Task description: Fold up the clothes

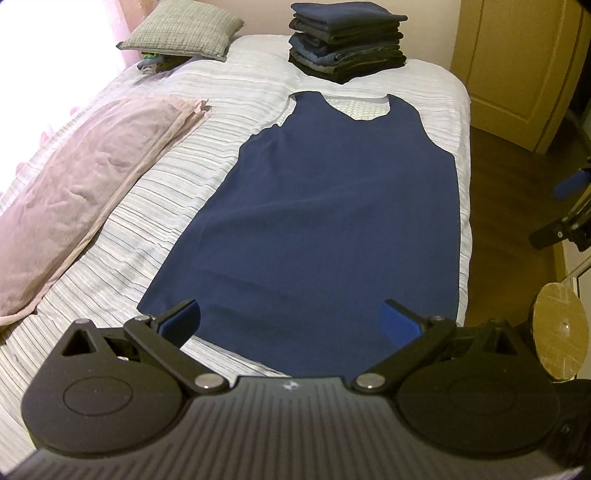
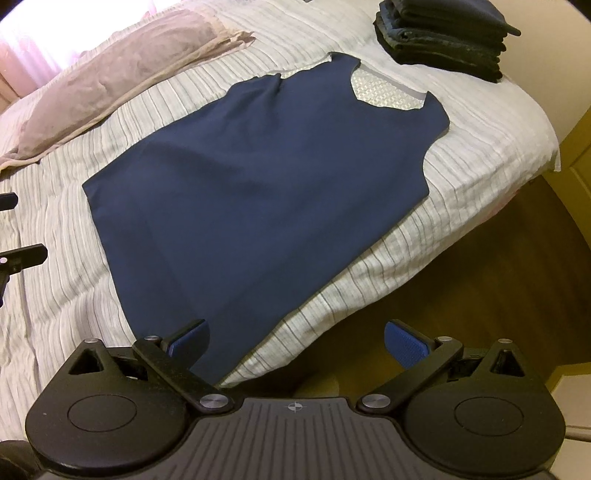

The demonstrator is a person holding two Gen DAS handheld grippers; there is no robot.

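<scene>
A navy sleeveless top [image 1: 332,206] lies flat and spread out on the striped bed [image 1: 177,206], neckline toward the far end, hem toward me. My left gripper [image 1: 290,319] is open and empty, hovering over the hem. The top also shows in the right wrist view [image 2: 258,177]. My right gripper [image 2: 295,341] is open and empty, above the hem's right corner at the bed's edge. The right gripper's fingers [image 1: 570,184] show at the right edge of the left wrist view.
A stack of folded dark clothes [image 1: 347,40] stands at the far end of the bed. A pink pillow [image 1: 85,192] lies at the left and a grey cushion [image 1: 181,29] at the far left. Wooden floor [image 1: 509,206] and a wardrobe [image 1: 517,66] are to the right.
</scene>
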